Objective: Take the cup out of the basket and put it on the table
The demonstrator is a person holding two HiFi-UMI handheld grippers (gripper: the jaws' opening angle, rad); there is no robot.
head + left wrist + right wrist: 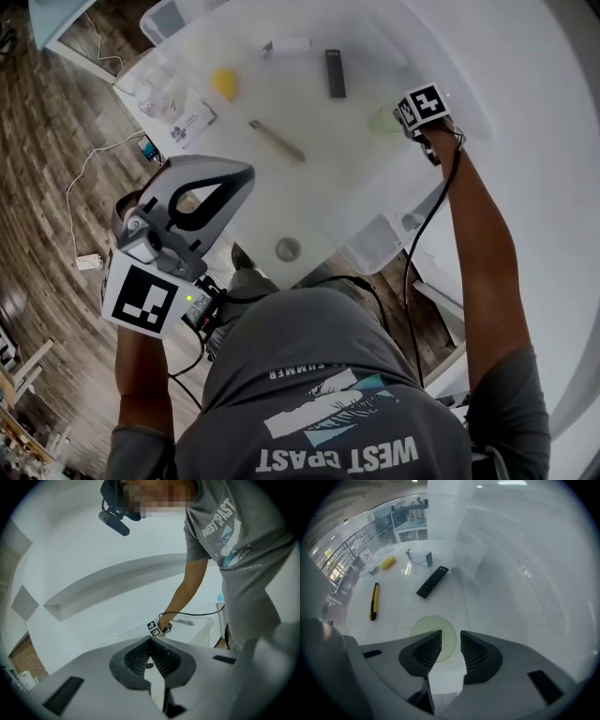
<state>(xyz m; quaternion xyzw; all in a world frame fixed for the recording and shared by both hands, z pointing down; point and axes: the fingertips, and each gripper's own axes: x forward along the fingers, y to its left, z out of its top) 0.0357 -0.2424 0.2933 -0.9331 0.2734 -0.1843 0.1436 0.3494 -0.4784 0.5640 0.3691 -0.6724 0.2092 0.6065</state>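
The pale green cup (382, 120) stands upright on the white table (309, 187), near its far right side. My right gripper (405, 120) hovers just above it, open. In the right gripper view the cup (423, 629) lies under the left finger, and its right rim sits in the gap between the pads, with neither pad pressing on it. My left gripper (246, 176) is held low off the table's near left corner. Its pads meet at the tips in the left gripper view (150, 641), shut on nothing.
On the table lie a black remote (335, 73), a yellow utility knife (374, 601), a yellow object (224, 82) and a small white box (289, 45). Translucent plastic bins stand at the far left (183, 14) and near right (380, 242). Cables trail over the wooden floor (56, 187).
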